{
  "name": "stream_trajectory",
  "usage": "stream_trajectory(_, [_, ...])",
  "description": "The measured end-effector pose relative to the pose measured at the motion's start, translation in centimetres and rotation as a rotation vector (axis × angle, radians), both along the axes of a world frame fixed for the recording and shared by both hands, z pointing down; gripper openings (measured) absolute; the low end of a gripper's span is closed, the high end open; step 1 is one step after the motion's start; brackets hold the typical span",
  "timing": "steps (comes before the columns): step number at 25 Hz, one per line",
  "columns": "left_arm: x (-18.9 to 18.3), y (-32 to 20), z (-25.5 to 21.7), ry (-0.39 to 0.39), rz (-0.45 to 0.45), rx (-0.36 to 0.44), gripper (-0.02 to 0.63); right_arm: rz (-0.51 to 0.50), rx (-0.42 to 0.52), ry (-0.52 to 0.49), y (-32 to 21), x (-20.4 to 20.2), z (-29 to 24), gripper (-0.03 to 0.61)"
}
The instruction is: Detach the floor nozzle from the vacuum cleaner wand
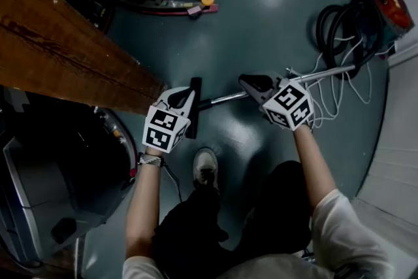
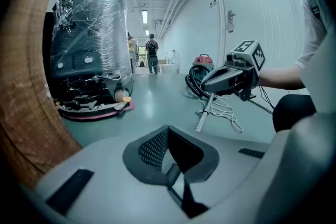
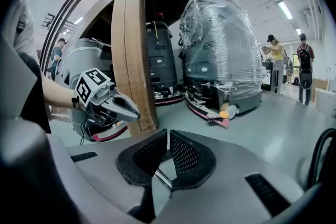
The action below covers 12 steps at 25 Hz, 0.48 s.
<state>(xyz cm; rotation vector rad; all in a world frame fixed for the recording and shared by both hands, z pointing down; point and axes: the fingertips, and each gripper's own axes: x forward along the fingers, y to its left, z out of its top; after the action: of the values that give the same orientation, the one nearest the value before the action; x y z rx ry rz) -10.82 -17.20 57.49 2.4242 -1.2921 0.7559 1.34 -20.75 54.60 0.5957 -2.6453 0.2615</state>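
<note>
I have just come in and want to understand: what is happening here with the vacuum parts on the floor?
A person holds a tool in each hand above a vacuum wand that lies on the floor. The left tool is over the black floor nozzle at the wand's end. The right tool is over the wand further along, toward the red vacuum cleaner. Both tools are shut and hold nothing. The nozzle is still on the wand, so detaching has not begun.

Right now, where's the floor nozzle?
Head view, centre: the floor nozzle lies on the floor at the wand's left end, just right of the left gripper.
</note>
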Motion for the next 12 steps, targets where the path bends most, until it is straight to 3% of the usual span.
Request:
stream_trajectory(5, [0.3,-0.3,2.1,0.035,0.015,0.003,0.000,-0.027,-0.018,-0.011,-0.7,-1.3,2.5,0.032])
stream_trajectory(12, [0.7,0.0,5.6,0.062,0.042,0.026,0.000,-0.049,-0.042,0.098,0.1,-0.9,7.9,0.032])
